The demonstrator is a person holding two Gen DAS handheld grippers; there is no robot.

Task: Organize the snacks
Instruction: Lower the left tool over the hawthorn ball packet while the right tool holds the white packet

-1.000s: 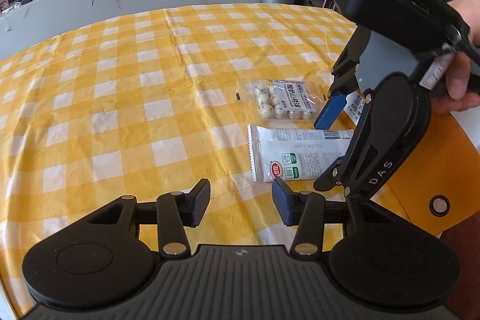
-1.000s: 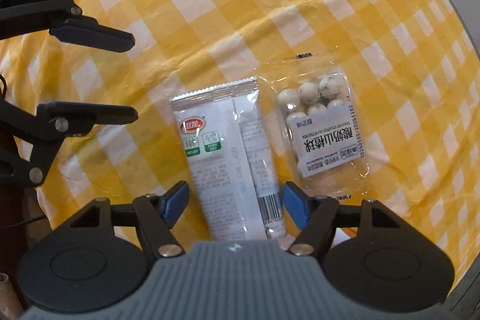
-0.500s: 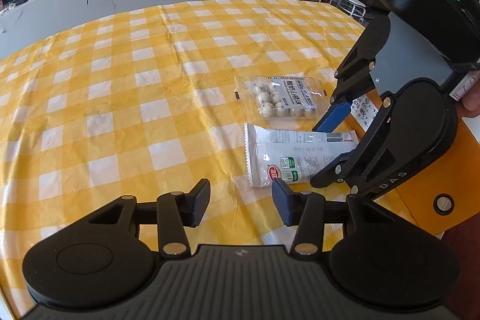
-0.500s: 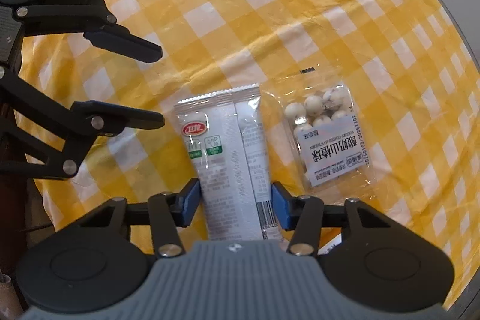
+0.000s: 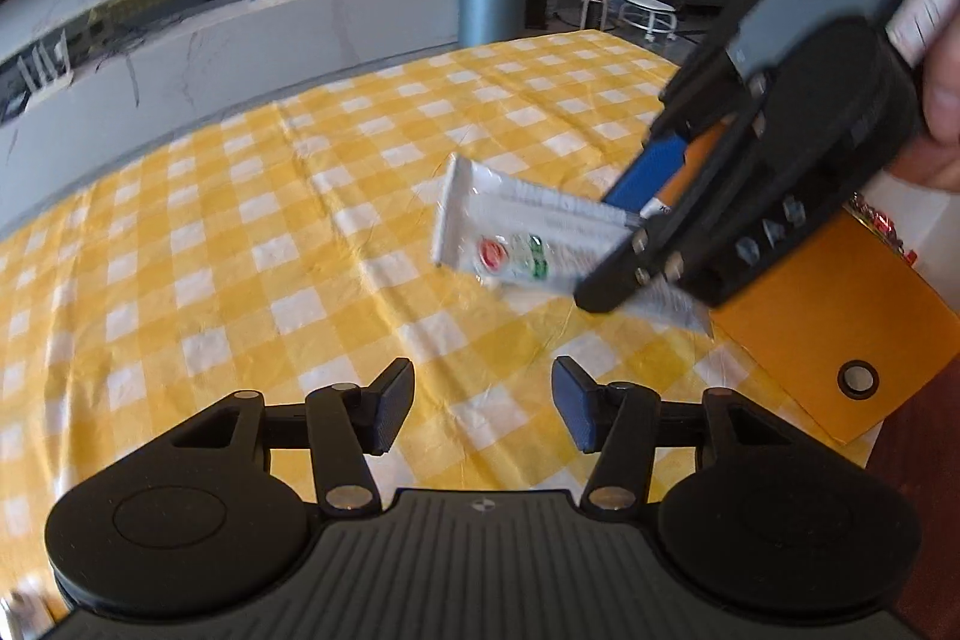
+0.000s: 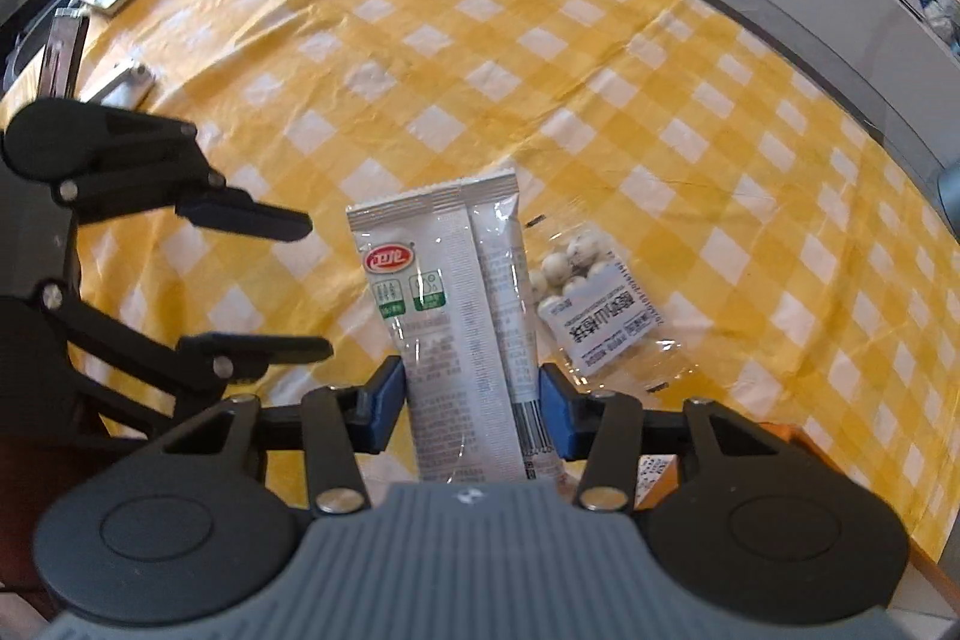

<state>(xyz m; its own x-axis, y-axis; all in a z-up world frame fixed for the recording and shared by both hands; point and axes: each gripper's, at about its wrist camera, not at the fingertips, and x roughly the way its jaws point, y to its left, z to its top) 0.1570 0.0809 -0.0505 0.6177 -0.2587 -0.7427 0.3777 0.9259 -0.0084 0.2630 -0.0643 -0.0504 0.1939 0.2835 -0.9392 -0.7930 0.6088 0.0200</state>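
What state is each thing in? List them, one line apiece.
white snack packet: clamped at its lower end in the right gripper, lifted off the cloth.
right gripper: shut on the white snack packet.
left gripper: open, holding nothing, above the tablecloth.
clear bag of white balls: sealed, lying flat on the checked tablecloth.
orange box: lying at the table edge.

- Left wrist cam sat low over the checkered tablecloth (image 5: 252, 244), facing the far counter (image 5: 300, 22).
- Right wrist cam looked down closer; both caught the white snack packet (image 5: 510, 238) (image 6: 456, 304).
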